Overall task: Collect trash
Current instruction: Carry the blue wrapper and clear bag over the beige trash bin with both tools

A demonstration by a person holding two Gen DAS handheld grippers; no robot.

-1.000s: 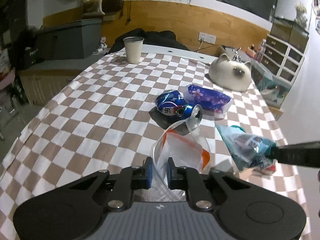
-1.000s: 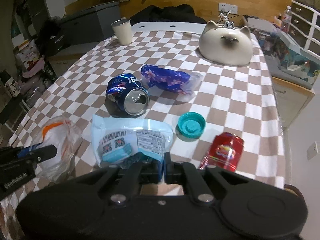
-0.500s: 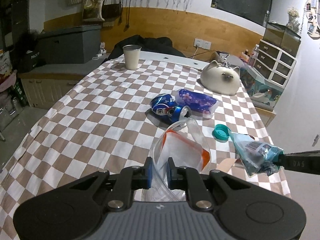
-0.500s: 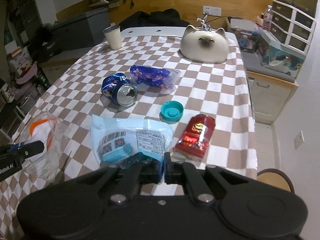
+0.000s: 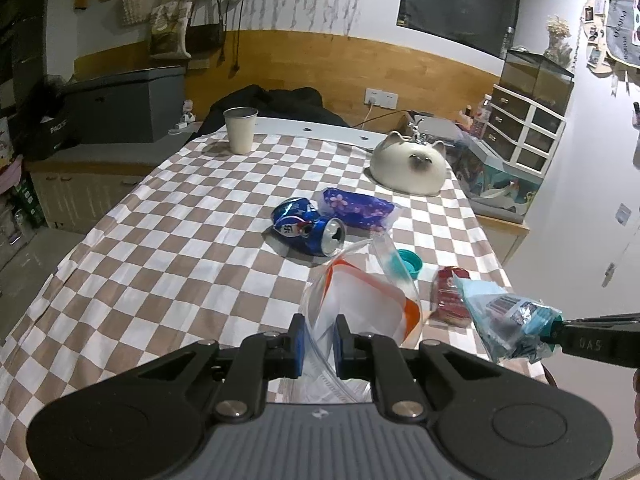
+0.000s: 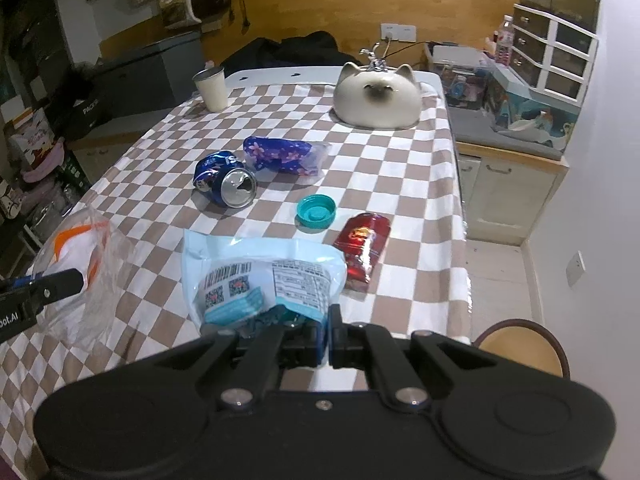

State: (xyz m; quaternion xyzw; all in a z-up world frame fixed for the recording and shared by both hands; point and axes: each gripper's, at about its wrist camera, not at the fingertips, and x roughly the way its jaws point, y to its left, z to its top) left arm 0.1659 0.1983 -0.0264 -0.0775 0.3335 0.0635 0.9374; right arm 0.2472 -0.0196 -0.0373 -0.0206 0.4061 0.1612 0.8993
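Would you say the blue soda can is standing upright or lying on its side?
Lying on its side: the crushed blue can rests on the tablecloth, its opened top facing sideways.

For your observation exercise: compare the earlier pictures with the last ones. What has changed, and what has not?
Both hand-held grippers pulled back and up from the table: the left carrying the clear bag, the right carrying the light-blue packet. No grip changed. Blue can, purple packet, teal lid and red can stayed put.

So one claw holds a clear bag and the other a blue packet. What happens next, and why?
Probably the right gripper carries the crumpled light-blue plastic packet over the mouth of the clear plastic bag with orange trim, which the left gripper holds. Packet and bag are both lifted but apart.
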